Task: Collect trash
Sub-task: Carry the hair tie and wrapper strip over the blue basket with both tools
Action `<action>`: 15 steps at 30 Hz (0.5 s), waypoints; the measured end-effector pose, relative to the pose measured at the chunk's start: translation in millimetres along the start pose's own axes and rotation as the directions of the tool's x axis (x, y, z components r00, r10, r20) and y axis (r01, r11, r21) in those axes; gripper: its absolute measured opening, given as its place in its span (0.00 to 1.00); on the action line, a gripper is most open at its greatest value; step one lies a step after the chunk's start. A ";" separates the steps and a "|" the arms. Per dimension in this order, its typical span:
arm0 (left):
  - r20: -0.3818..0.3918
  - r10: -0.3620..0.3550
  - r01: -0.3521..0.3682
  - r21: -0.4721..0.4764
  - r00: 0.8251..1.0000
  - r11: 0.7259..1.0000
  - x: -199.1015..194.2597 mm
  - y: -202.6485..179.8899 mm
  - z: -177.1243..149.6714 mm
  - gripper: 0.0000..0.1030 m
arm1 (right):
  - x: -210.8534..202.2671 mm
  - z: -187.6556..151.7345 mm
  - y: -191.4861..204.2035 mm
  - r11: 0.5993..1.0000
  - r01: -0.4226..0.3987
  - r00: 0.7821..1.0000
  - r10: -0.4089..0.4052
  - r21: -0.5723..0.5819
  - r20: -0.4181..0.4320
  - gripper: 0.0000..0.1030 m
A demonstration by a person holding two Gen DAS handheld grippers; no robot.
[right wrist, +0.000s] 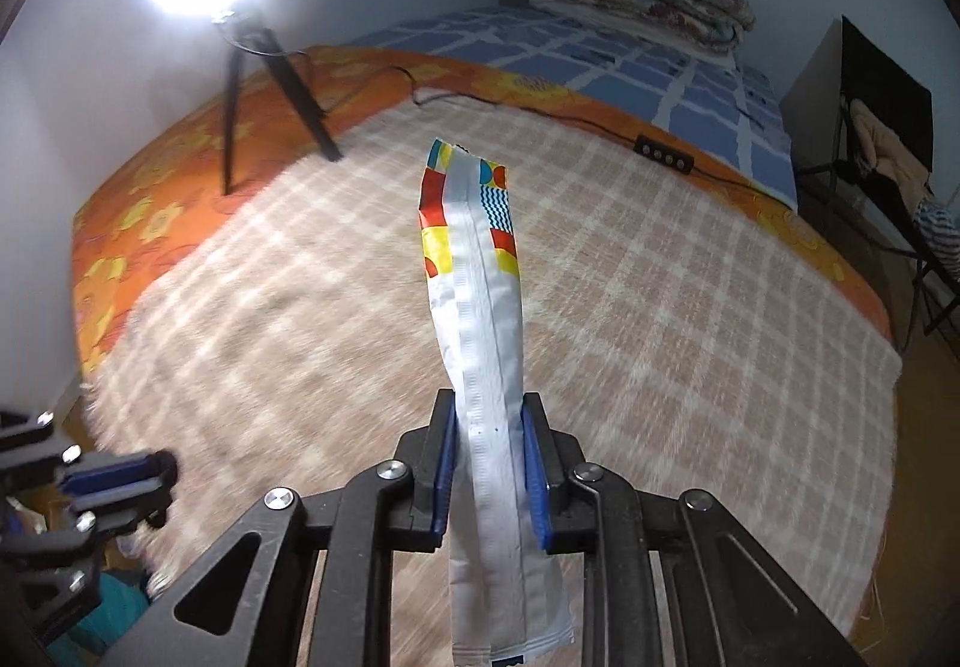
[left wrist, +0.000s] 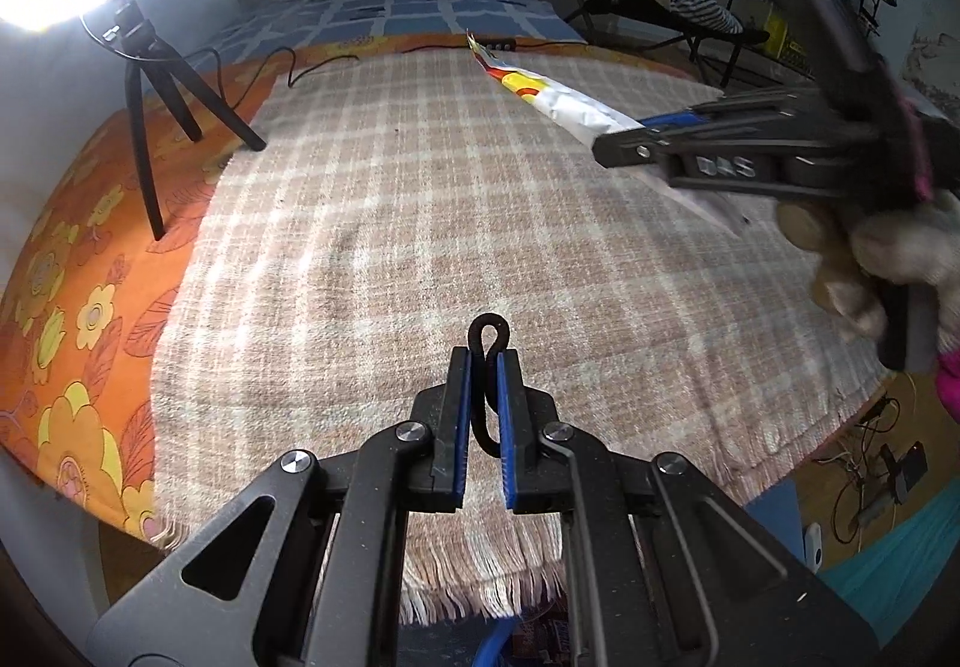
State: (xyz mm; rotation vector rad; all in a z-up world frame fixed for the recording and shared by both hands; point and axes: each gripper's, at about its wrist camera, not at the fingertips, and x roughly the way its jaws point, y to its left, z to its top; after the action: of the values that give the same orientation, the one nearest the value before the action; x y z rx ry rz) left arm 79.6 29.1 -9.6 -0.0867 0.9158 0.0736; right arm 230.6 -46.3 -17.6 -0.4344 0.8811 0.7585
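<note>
Now both jaws grip trash above the bed (right wrist: 600, 307) — right gripper (right wrist: 489, 463) pinching the wrapper (right wrist: 480, 307), left gripper (left wrist: 483, 403) the black cord (left wrist: 489, 334) — floppy wrapper could slip.

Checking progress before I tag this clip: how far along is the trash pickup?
Done: the checked blanket shows no loose litter in either view. In hand: the left gripper is shut on a thin black looped band; the right gripper pinches a white wrapper with coloured print, lifted clear of the bed. Left: dropping both; no bin is clearly visible.
</note>
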 end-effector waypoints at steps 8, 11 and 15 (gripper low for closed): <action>0.019 -0.011 0.011 0.004 1.000 1.000 -22.4 -3.7 -12.5 0.06 | -54.4 -31.4 26.7 1.000 -0.027 0.999 0.027 -0.012 0.032 0.19; 0.026 -0.020 0.020 0.009 0.999 1.000 -29.7 -6.0 -17.4 0.06 | -72.8 -48.4 34.8 0.999 -0.041 0.998 0.041 0.000 0.038 0.19; 0.037 -0.033 0.032 0.026 0.999 0.999 -40.7 -12.7 -25.6 0.06 | -90.7 -68.5 45.3 0.998 -0.054 0.998 0.054 0.011 0.040 0.19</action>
State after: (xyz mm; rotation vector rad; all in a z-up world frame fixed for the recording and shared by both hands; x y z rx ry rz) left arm 35.9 12.6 7.8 -0.0762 0.8772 0.0330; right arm 123.8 -96.2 15.3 -0.3852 0.8629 0.8082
